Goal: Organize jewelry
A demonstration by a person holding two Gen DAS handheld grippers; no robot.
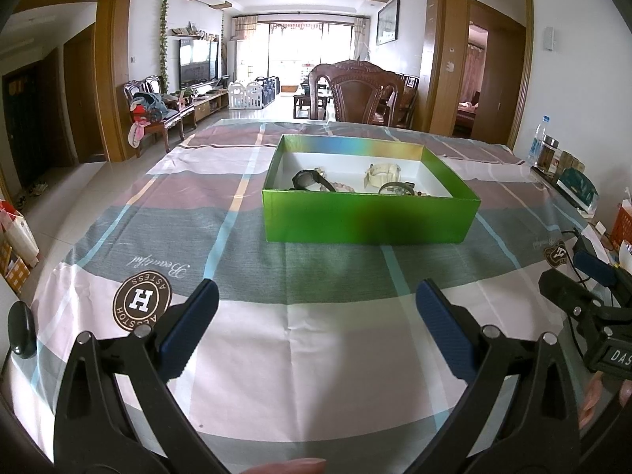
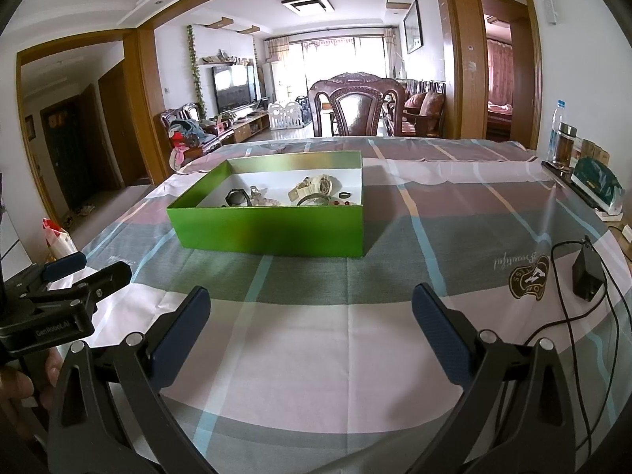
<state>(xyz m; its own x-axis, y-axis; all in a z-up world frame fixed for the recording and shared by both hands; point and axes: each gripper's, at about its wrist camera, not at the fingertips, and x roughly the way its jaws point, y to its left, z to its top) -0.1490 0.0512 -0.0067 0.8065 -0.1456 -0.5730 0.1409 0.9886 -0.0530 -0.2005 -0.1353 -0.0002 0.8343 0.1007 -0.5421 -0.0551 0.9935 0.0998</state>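
Green box (image 1: 371, 217) of watches (image 2: 316, 187) and bracelets: on table (image 1: 316, 355), straight ahead of both grippers. Left gripper (image 1: 316, 308), right gripper (image 2: 308, 308): jaws spread, empty, about equally near.

I see a carved chair (image 1: 361, 93) at 12 o'clock behind the counter (image 1: 316, 335), bright balcony windows (image 1: 304, 49) beyond, a TV (image 1: 197, 59) at 10 o'clock, and wood-trimmed white walls.
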